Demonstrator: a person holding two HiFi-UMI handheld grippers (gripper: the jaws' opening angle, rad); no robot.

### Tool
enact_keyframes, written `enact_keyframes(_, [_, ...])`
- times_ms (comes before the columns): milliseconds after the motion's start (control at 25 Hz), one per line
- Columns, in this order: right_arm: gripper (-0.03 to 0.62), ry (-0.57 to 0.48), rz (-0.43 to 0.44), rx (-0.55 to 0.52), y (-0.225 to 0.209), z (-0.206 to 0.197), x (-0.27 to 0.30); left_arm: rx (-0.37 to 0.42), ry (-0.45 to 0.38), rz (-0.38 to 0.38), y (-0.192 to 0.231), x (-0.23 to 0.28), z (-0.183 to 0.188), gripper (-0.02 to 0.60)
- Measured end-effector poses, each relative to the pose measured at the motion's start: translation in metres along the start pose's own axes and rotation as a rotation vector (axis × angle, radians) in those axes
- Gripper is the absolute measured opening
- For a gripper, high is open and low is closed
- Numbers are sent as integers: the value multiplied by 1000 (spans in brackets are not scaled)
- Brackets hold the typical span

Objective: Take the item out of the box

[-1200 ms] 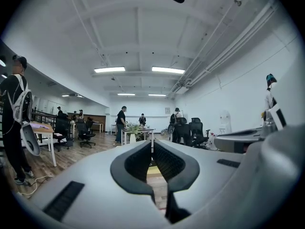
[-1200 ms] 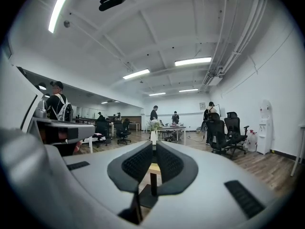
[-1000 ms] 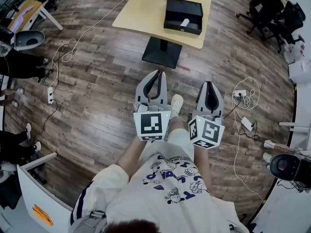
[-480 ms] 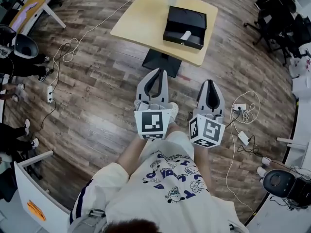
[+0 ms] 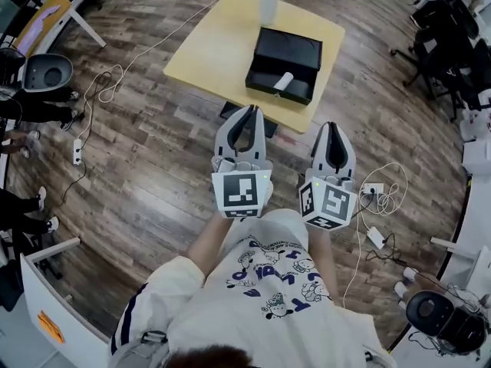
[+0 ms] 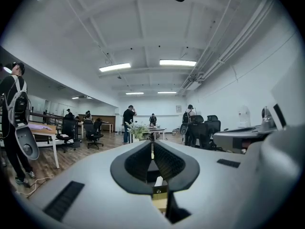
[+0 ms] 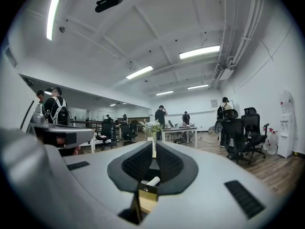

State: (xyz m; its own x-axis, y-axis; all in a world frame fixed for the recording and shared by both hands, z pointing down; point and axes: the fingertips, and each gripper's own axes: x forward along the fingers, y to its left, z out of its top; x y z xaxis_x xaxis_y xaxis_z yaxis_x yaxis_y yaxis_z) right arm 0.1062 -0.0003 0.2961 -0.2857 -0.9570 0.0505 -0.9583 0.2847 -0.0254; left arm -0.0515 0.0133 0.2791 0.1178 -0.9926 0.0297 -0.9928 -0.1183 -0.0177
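A black open box [image 5: 281, 62] stands on a light wooden table [image 5: 215, 44] ahead of me, with a white roll-shaped item [image 5: 284, 81] lying inside near its front wall. Both grippers are held level over the floor, short of the table's near edge. My left gripper [image 5: 248, 112] is shut and empty, and my right gripper [image 5: 331, 127] looks shut and empty too. In the left gripper view the gripper [image 6: 152, 144] frames the box and the item [image 6: 158, 180] through its finger loop. Likewise the right gripper [image 7: 153, 146] frames the white item [image 7: 152, 181].
A white vase [image 5: 268, 4] with greenery stands on the table behind the box. Cables [image 5: 103, 83] and a power strip [image 5: 78, 150] lie on the wooden floor. Office chairs [image 5: 445, 44] crowd the right. People [image 5: 19, 102] stand at the left.
The table and box have come nearer in the head view. Both grippers have moved forward toward the table's edge, still shut and side by side.
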Motion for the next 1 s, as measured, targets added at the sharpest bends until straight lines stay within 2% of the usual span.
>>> enact_keyframes(440, [43,29,28,30,-33,-13,58,-15,52,64,0,59,-19,26])
enact_keyframes(1000, [43,97,21,63,-47,-37,114,-28,158,49,9,120,-53,26])
